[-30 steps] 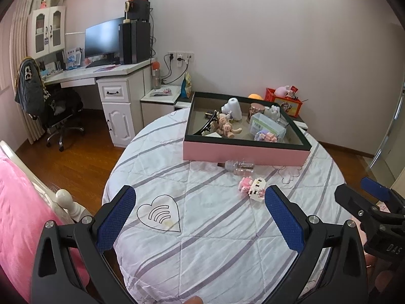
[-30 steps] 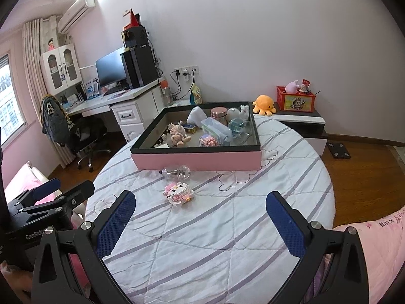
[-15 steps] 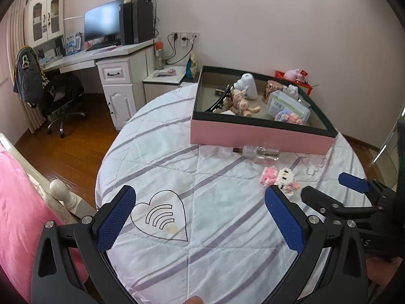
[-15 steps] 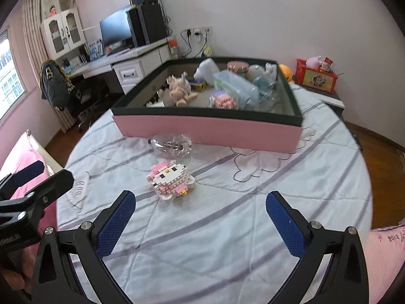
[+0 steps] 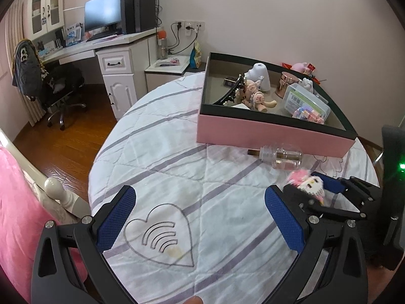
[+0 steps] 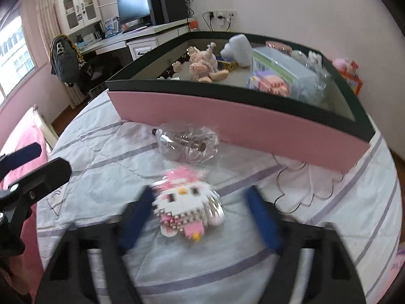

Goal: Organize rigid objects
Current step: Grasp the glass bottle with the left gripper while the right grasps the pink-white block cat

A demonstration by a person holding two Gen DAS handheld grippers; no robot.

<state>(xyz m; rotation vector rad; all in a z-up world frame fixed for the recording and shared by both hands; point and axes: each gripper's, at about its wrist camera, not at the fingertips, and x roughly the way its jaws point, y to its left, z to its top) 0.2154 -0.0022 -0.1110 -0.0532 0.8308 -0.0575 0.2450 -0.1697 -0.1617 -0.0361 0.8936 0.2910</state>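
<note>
Two grippers over the quilted table (image 5: pixel 177 136). Left gripper (image 5: pixel 200 217) hangs wide open above the heart print (image 5: pixel 162 238), nothing between its pads. Right gripper (image 6: pixel 200 217) has just been closing around the pink block figure (image 6: pixel 188 207); blur hides whether the pads touch it. Clear bottle (image 6: pixel 188 144) lies just behind, against the pink tray (image 6: pixel 227 124).
</note>
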